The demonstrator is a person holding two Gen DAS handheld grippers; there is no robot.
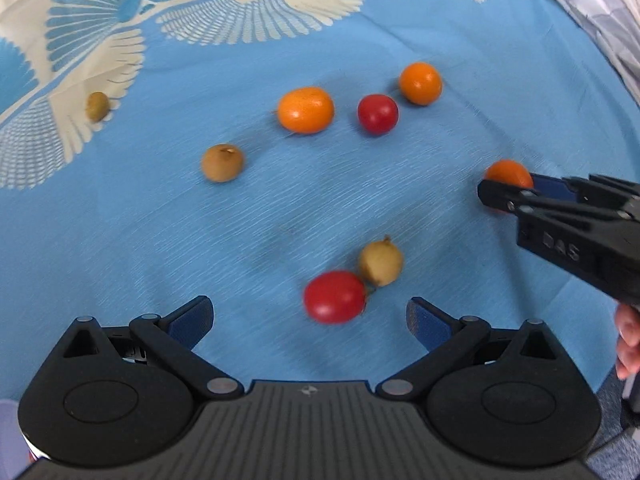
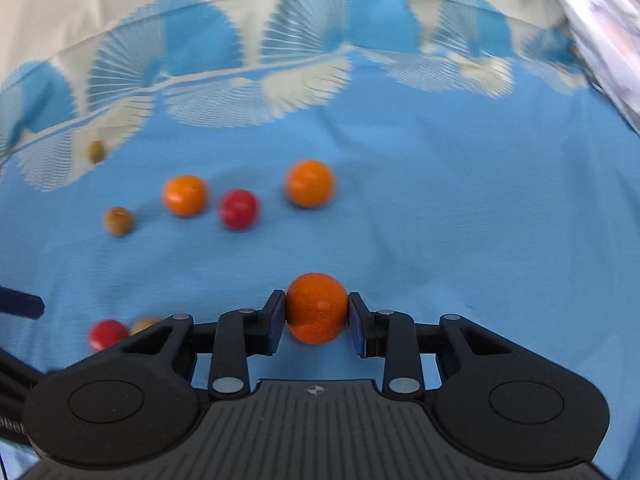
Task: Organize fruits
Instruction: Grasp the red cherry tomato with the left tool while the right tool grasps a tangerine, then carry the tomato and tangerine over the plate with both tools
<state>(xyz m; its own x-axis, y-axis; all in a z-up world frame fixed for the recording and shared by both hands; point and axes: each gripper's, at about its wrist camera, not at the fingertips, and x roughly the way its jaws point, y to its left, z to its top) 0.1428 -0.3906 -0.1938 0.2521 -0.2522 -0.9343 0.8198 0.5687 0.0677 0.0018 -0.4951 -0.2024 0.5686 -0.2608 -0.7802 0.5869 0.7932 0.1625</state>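
Observation:
My right gripper (image 2: 317,316) is shut on an orange fruit (image 2: 317,307) just above the blue cloth; it also shows in the left wrist view (image 1: 506,174) at the right. My left gripper (image 1: 310,316) is open and empty, with a red tomato (image 1: 334,297) between its fingers, just ahead, touching a tan longan (image 1: 380,263). Farther off lie two orange fruits (image 1: 306,110) (image 1: 420,83), a second red tomato (image 1: 377,114), a brown longan (image 1: 222,162) and a small olive-brown fruit (image 1: 97,106).
The blue cloth (image 1: 360,200) has a cream fan pattern along its far edge. A grey patterned fabric (image 1: 600,4) rises at the far right. The person's fingers (image 1: 628,340) show at the right edge.

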